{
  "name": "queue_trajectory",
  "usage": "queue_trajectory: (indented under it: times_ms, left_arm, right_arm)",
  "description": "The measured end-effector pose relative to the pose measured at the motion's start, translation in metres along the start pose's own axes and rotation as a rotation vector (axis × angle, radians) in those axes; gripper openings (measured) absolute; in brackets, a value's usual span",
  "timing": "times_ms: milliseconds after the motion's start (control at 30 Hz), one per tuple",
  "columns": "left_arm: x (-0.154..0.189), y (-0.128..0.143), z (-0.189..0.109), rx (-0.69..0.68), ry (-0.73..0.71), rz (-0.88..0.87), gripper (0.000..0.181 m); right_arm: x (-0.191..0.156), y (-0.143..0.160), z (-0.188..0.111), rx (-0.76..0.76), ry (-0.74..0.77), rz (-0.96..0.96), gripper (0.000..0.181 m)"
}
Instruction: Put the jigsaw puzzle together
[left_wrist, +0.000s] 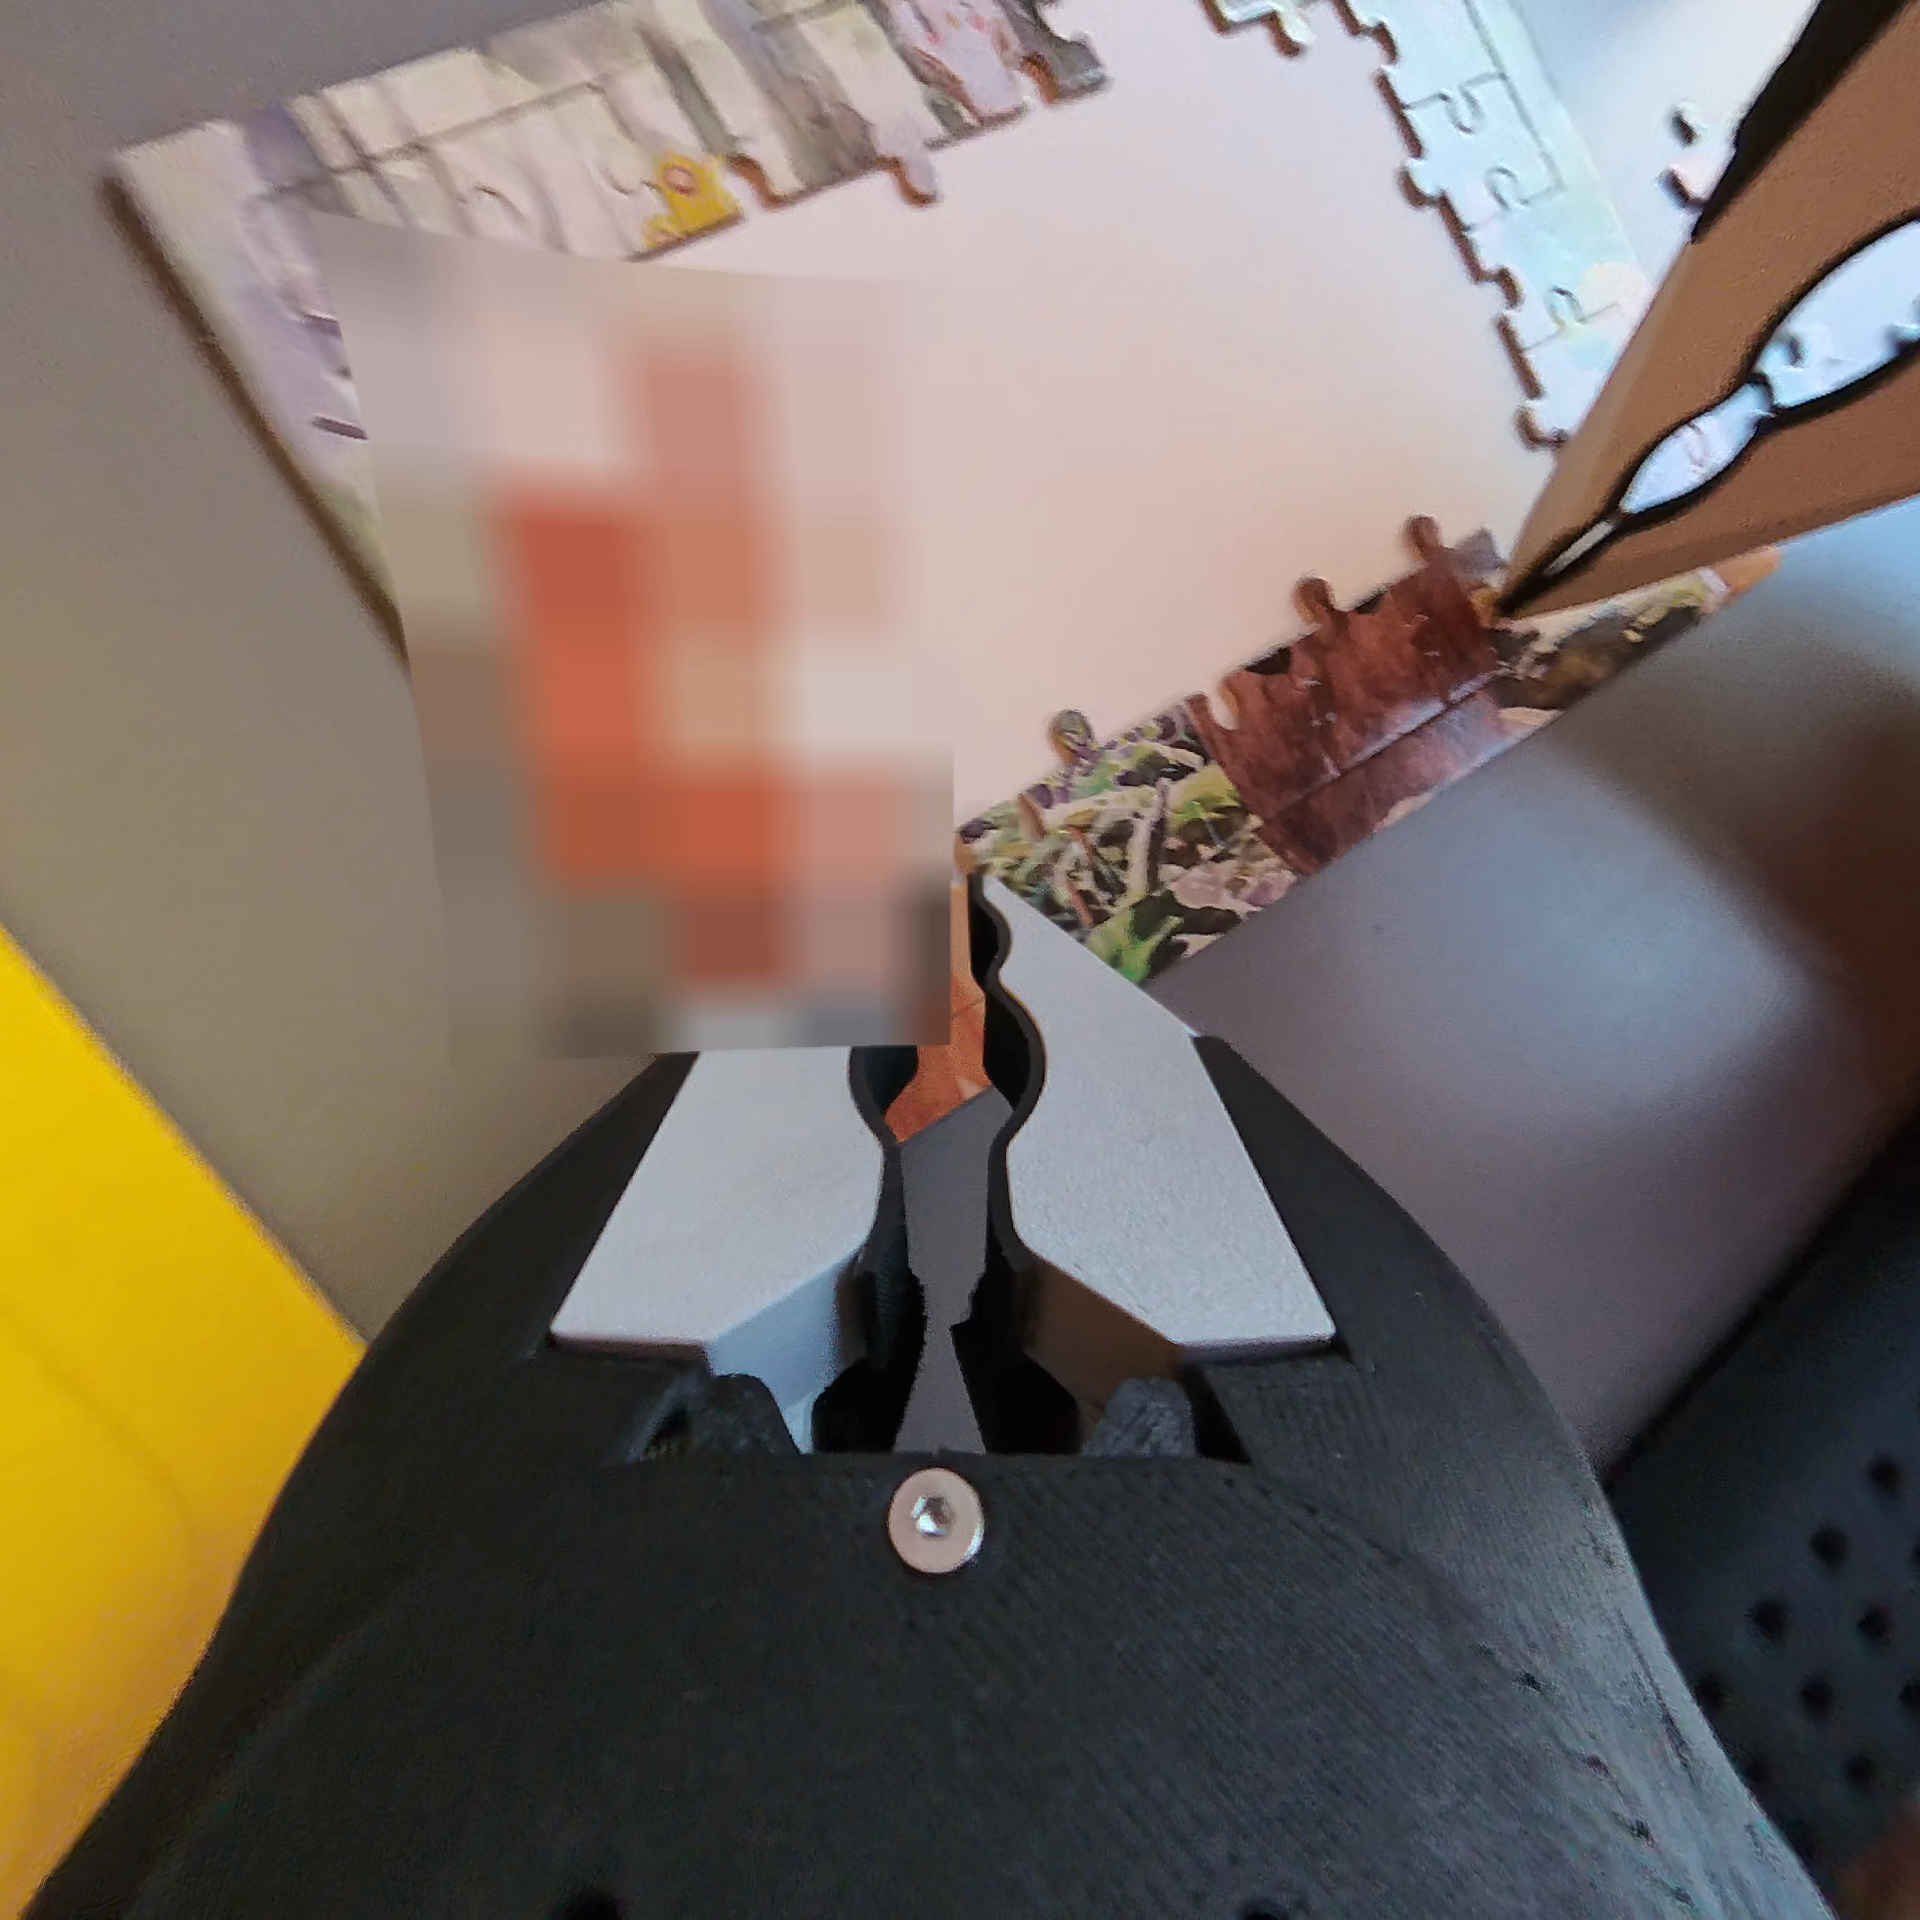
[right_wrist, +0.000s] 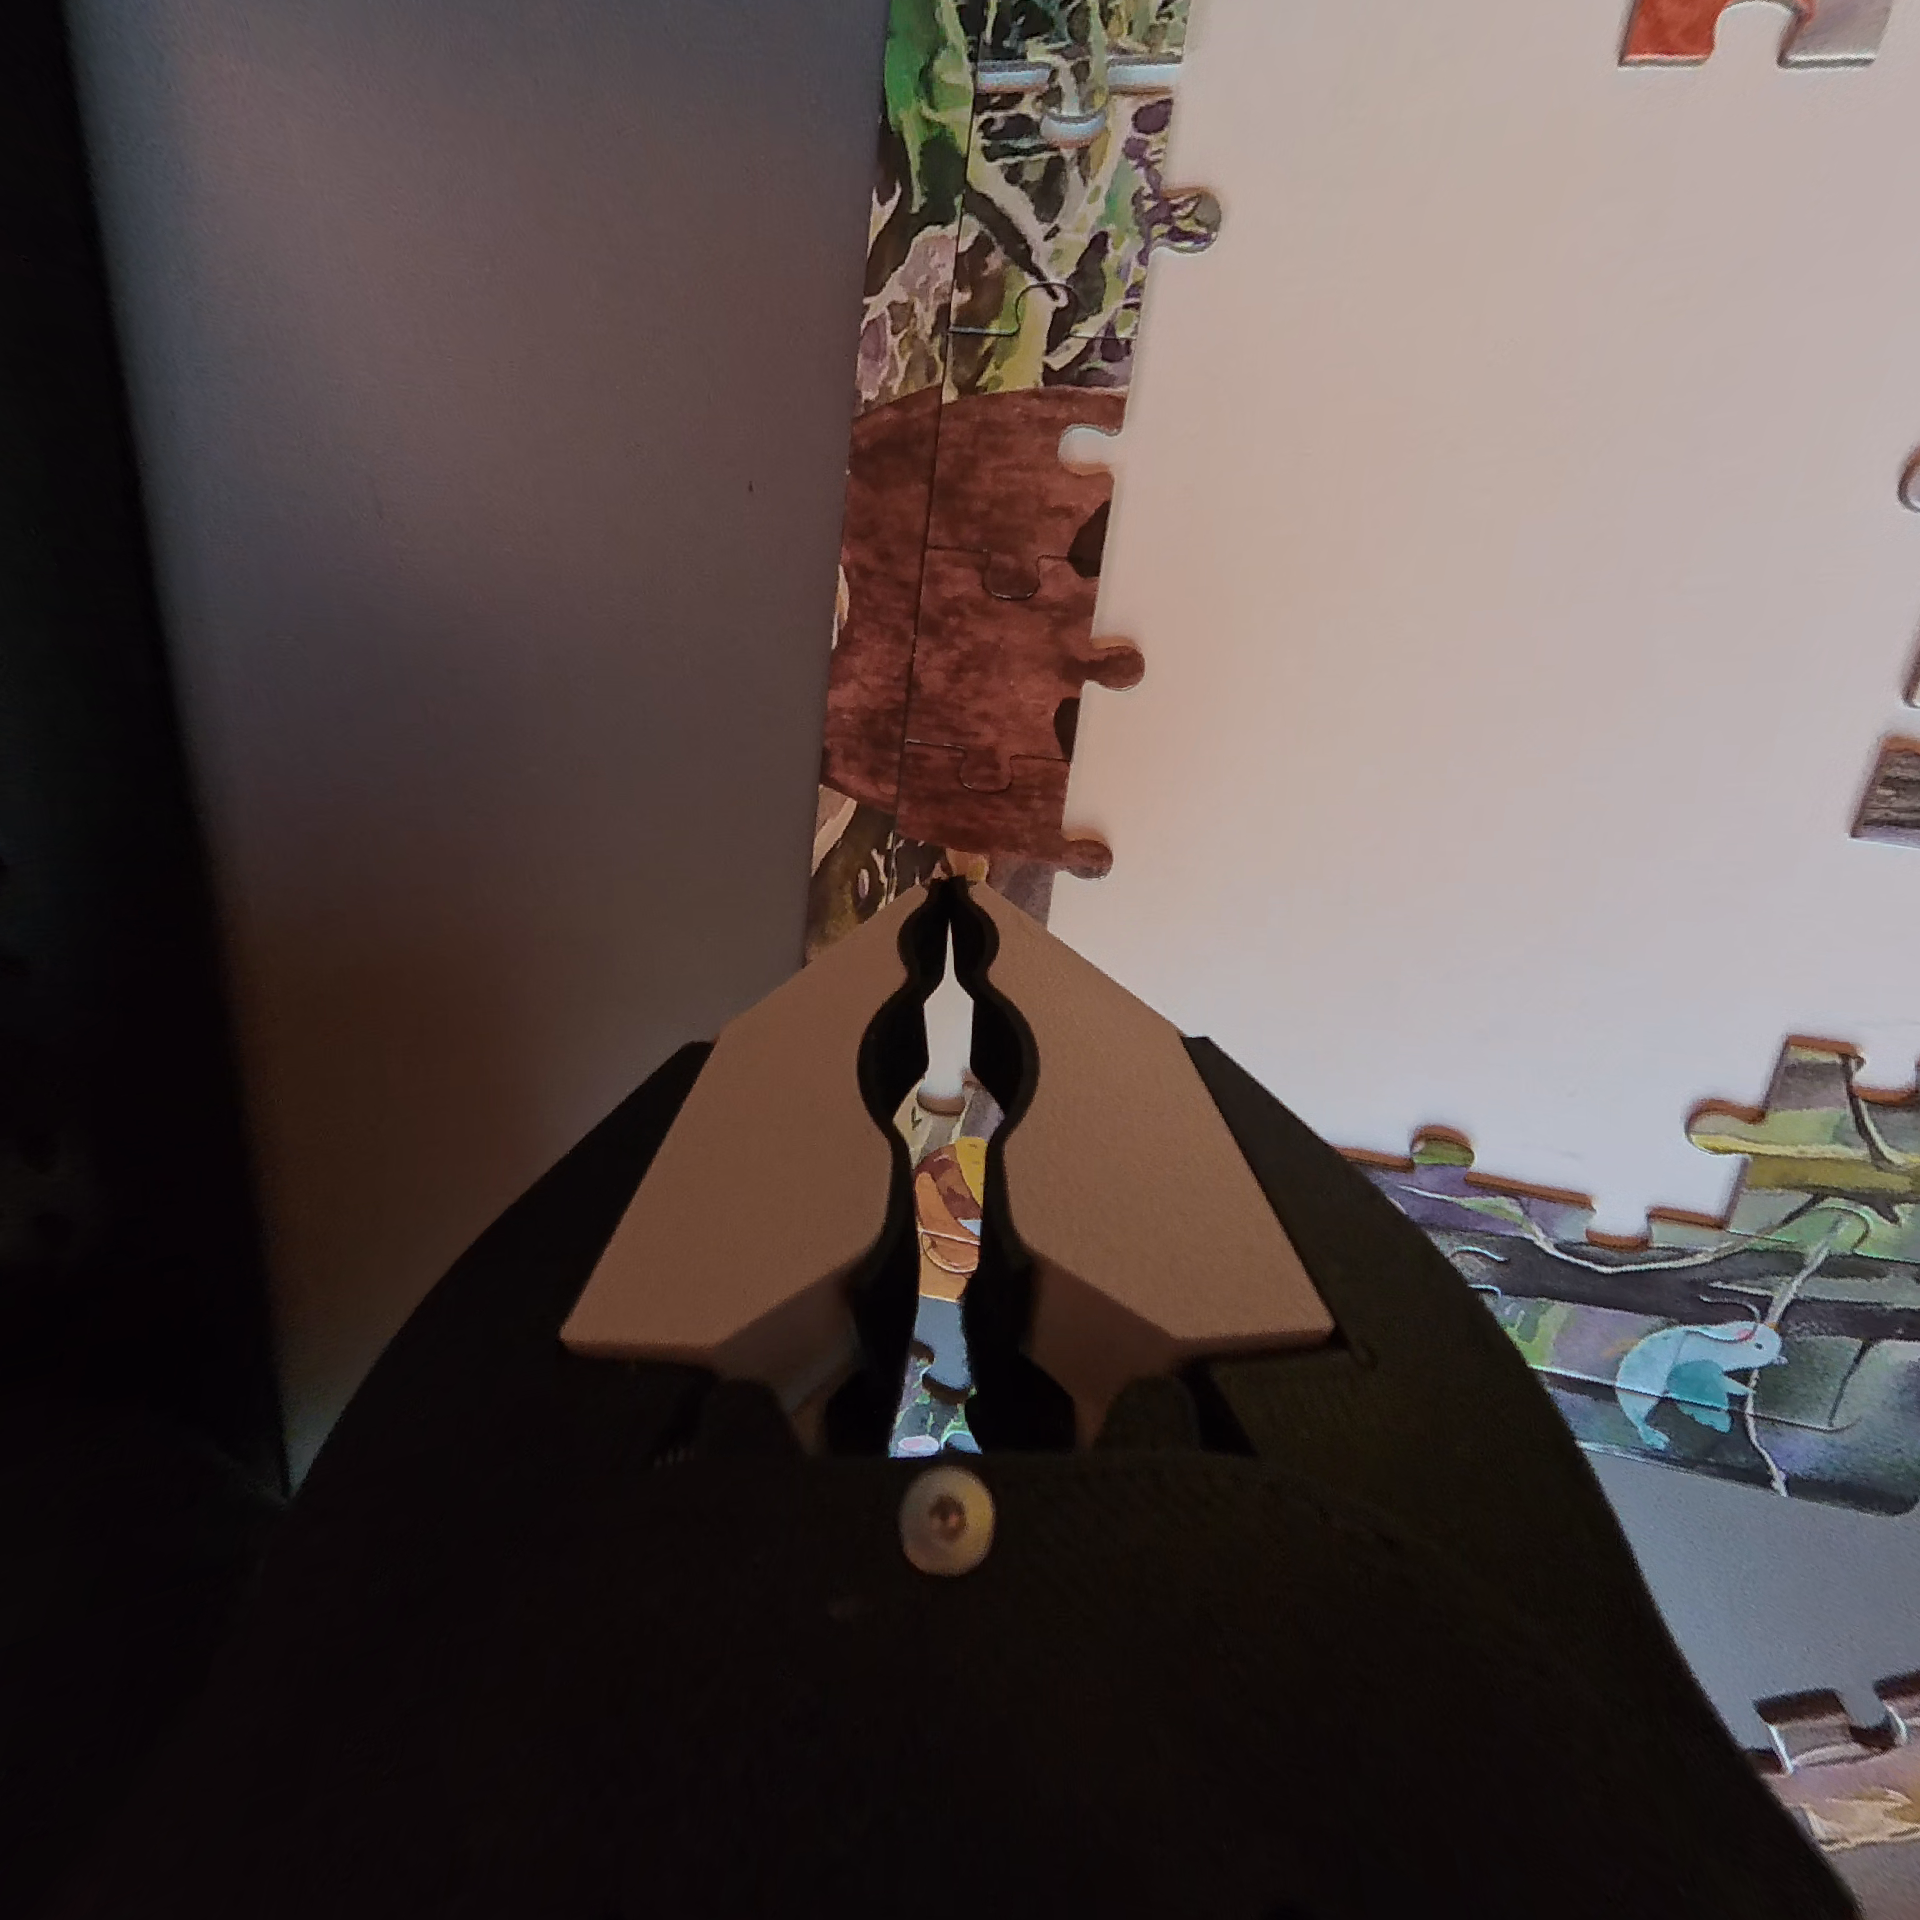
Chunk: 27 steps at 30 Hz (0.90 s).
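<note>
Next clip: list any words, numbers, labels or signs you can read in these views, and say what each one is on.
No readable text in either view.
Jigsaw puzzle: the pieces carry only painted imagery (foliage, a brown patch, a blue animal), no lettering.
Right gripper: no markings visible.
Yellow surface: plain.
A blurred patch covers part of the left wrist view, so nothing can be read there.

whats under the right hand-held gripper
Through the slit between the right hand-held gripper fingers, colourful joined puzzle pieces on the white puzzle board. The gripper's black body hides the rest.
</note>
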<state>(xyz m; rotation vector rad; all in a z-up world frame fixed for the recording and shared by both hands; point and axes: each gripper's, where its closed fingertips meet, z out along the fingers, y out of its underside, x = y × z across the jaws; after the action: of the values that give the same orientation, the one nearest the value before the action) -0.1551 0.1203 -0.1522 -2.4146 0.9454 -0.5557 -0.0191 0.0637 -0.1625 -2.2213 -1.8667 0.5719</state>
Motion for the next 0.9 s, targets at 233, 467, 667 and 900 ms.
queue_trajectory:
  times_ms: [233,467,667,900]
  left_arm:
    - [-0.048,0.001,-0.031,-0.037,-0.49,0.071,0.0]
    - [-0.06,0.021,-0.031,-0.163,-0.577,0.055,0.0]
    - [-0.056,0.028,-0.022,-0.191,-0.511,0.023,0.0]
    - [-0.057,0.029,-0.022,-0.19,-0.511,0.037,0.0]
  right_arm:
    - [0.0,0.0,0.0,-0.005,0.0,0.0,0.0]
    - [0.0,0.001,0.001,-0.008,0.0,0.001,0.0]
    - [0.0,0.001,0.001,-0.004,-0.004,0.001,0.0]
    - [0.0,0.0,0.001,-0.003,-0.003,-0.002,0.0]
